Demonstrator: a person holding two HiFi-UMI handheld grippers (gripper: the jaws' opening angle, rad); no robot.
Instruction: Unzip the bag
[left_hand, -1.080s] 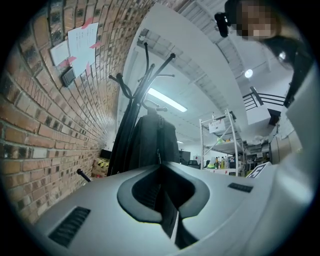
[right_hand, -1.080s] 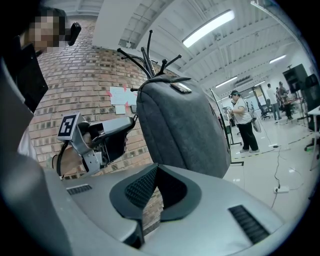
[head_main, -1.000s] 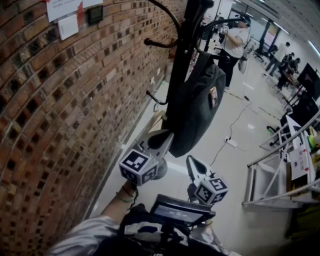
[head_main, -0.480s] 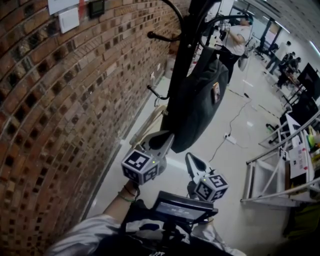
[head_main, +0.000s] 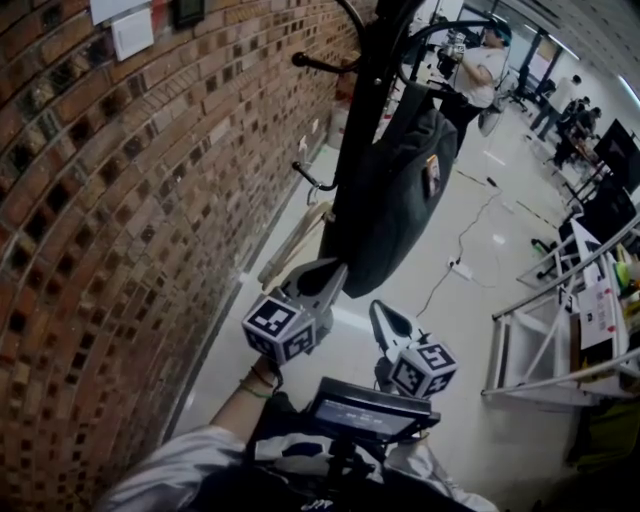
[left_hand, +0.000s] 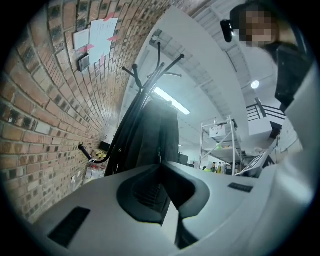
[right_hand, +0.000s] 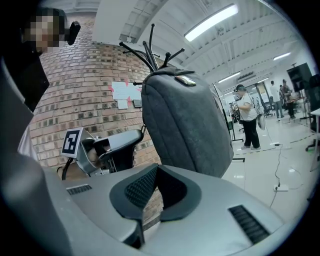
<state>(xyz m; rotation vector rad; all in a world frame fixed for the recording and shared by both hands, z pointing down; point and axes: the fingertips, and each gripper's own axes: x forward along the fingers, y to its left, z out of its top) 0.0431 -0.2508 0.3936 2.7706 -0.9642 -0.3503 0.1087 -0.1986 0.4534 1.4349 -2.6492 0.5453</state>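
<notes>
Bag (head_main: 395, 200): dark grey, felt-like, rounded; hung on a black metal coat stand (head_main: 362, 120) beside a rough brick wall (head_main: 120, 200). Left gripper (head_main: 322, 272) and right gripper (head_main: 383, 318): jaws were pressed together, empty.

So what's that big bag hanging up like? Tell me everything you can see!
The bag is dark grey, looks like soft cloth, and is long and rounded. It hangs from a black coat stand beside the brick wall. A small coloured patch sits on its side. Its zip is too small to make out. The left tool is near its lower end, not visibly touching.
</notes>
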